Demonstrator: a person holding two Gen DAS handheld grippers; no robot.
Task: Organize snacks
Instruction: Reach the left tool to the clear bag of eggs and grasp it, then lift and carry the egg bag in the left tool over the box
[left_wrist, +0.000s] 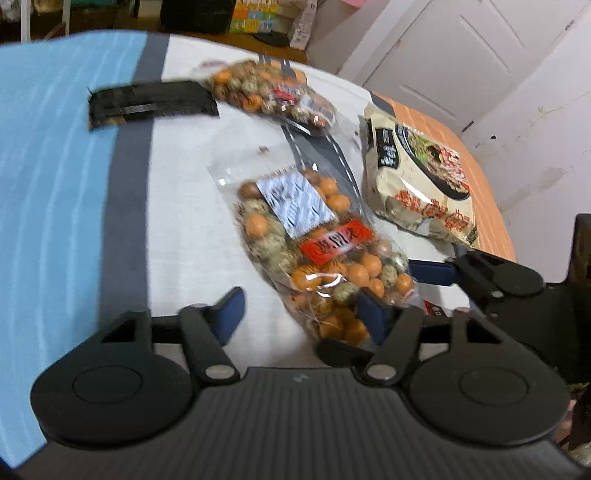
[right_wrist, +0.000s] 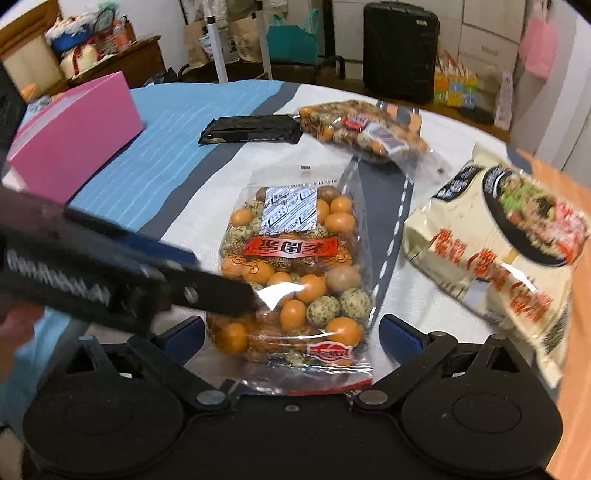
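A clear bag of orange and speckled coated nuts (left_wrist: 314, 251) (right_wrist: 295, 280) lies on the cloth-covered table. My right gripper (right_wrist: 291, 332) stands open with its blue fingers either side of the bag's near end, and the pads are not pressing it. My left gripper (left_wrist: 301, 314) (right_wrist: 223, 279) comes in from the bag's left side. Its right finger (left_wrist: 373, 314) rests against the bag's corner and its left finger (left_wrist: 229, 310) is over bare cloth, so it is open. One blue finger (left_wrist: 432, 271) of the right gripper shows beside the bag.
A second nut bag (right_wrist: 362, 129) and a black packet (right_wrist: 251, 127) lie further back. A large beige snack bag (right_wrist: 498, 243) sits at the right near the table's edge. A pink box (right_wrist: 74, 136) stands at the left. Room clutter is beyond the table.
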